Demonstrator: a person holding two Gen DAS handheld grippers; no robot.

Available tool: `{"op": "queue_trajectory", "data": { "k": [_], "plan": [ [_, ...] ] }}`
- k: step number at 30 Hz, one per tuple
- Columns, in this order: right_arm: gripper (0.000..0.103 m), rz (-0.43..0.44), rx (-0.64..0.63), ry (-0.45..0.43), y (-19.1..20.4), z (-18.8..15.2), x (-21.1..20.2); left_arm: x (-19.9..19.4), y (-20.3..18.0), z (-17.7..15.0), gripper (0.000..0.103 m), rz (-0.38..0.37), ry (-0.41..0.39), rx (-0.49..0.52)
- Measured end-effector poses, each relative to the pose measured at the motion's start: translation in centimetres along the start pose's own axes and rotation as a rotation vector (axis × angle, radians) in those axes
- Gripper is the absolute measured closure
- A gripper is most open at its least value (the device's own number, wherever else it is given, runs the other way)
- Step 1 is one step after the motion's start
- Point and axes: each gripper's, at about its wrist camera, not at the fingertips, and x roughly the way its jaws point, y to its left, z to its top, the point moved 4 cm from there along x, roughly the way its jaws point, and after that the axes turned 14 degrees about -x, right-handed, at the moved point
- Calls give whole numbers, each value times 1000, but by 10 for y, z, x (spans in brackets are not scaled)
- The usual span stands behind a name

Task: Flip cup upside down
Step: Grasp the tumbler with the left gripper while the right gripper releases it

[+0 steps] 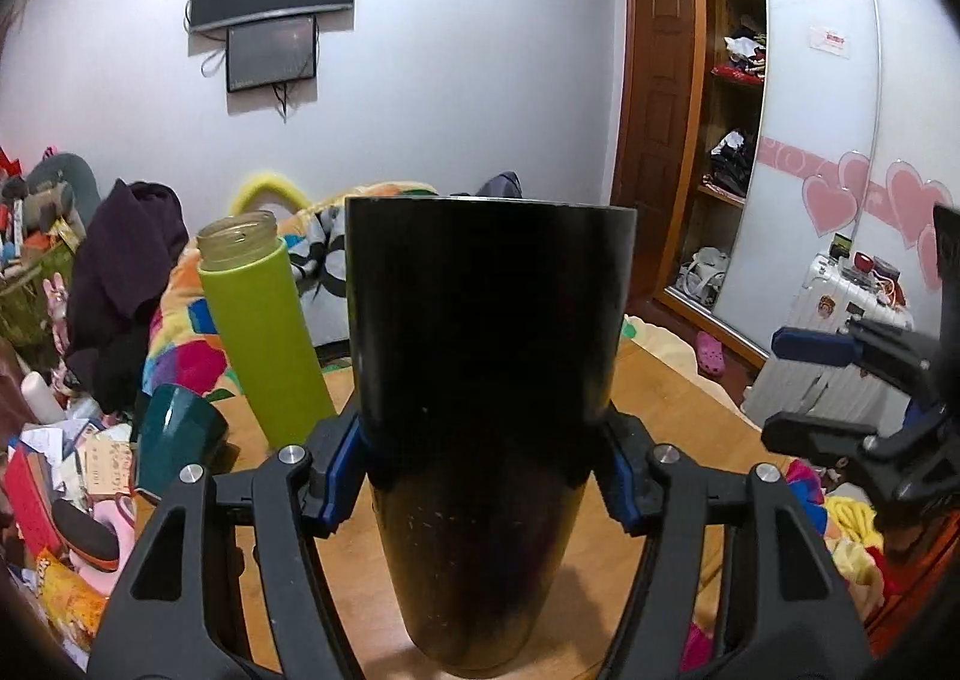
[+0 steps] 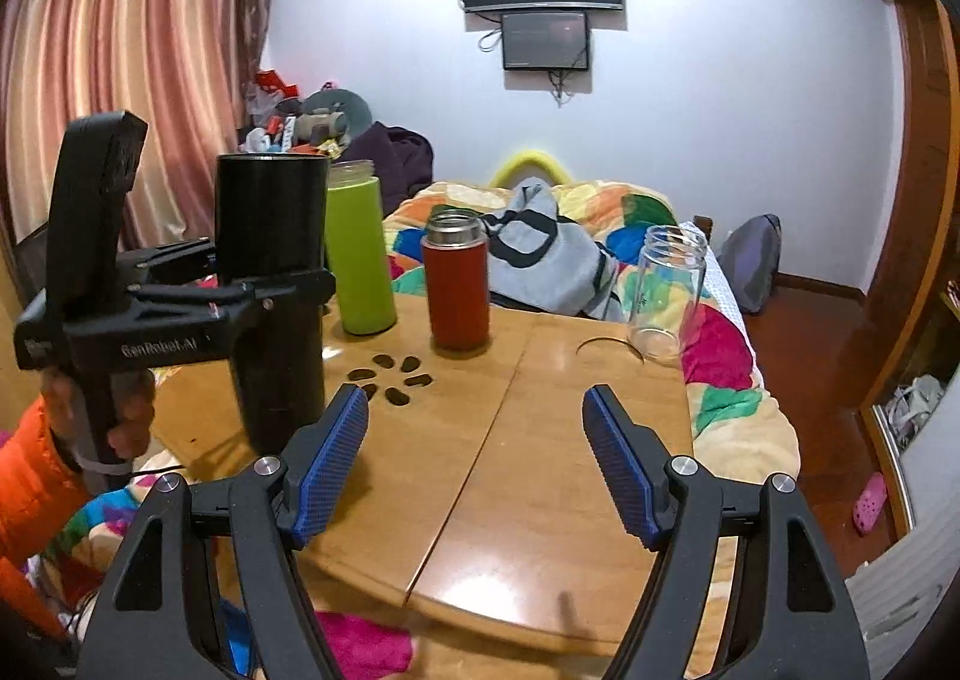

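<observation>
A tall black cup (image 1: 486, 380) stands upright, rim up, on the wooden table (image 1: 672, 398). My left gripper (image 1: 480, 470) is shut on the black cup's middle, its blue pads pressed to both sides. The right wrist view shows the same cup (image 2: 270, 296) at the table's left edge with the left gripper (image 2: 252, 290) clamped around it. My right gripper (image 2: 474, 458) is open and empty, above the table's front part, right of the cup. It also shows at the right edge of the left wrist view (image 1: 840, 380).
A green bottle (image 2: 359, 254) stands just behind the black cup, a red flask (image 2: 456, 284) at mid table, a clear glass jar (image 2: 666, 290) at the far right edge. A dark teal cup (image 1: 177, 434) lies left. A bed with a colourful quilt (image 2: 720, 356) lies behind.
</observation>
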Motion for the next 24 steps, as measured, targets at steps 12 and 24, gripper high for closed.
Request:
{"op": "queue_trajectory", "data": {
  "k": [12, 24],
  "plan": [
    [32, 5, 48, -30, -10, -3, 12, 21, 2, 15, 39, 0, -12, -21],
    [32, -11, 39, -30, -3, -1, 19, 19, 7, 14, 39, -2, -28, -32]
  ]
}}
